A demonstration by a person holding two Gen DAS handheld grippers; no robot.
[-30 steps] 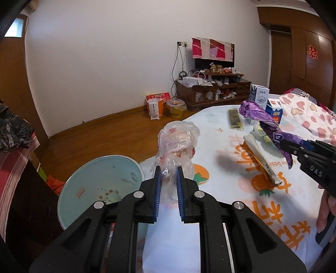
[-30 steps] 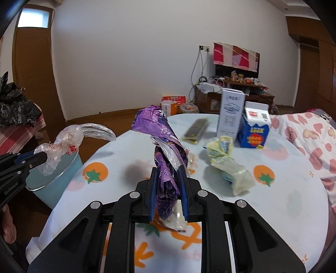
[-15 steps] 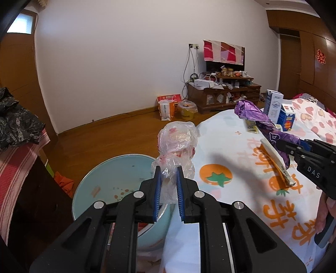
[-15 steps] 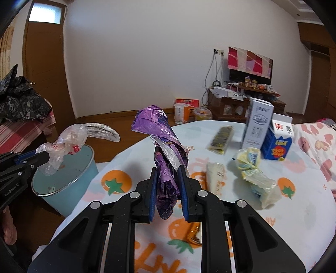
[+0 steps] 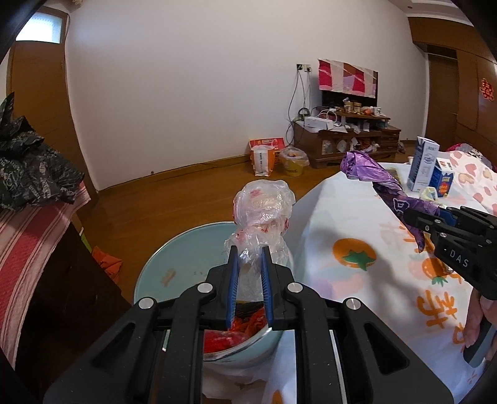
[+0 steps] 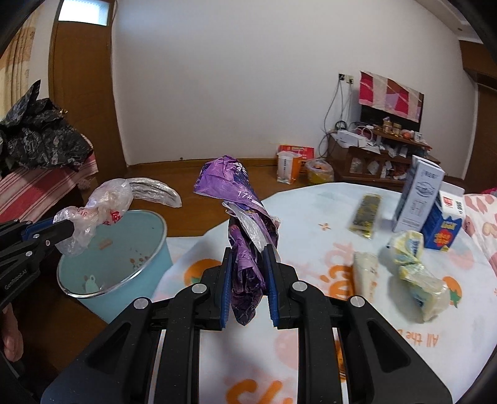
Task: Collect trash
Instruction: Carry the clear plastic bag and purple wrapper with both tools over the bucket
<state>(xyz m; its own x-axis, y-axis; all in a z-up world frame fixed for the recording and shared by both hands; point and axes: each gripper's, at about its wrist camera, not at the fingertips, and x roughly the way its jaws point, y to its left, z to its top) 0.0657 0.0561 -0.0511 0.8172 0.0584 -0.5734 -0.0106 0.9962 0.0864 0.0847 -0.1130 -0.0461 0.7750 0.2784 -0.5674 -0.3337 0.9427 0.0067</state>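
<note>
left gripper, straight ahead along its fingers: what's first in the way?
Past the clear bag it grips, the left gripper points down into the blue bin. Probably its far inner wall comes first; depth unclear.

Soft, even daylight filled the room. A window [image 6: 83,11] glared white. Shadows on the table [image 5: 348,217] were faint. Edges bowed with black fisheye corners.

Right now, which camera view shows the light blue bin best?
The right wrist view: the light blue bin shows its whole rim, wall and inside, beside the table. In the left wrist view the left gripper and its clear plastic bag cover part.
</note>
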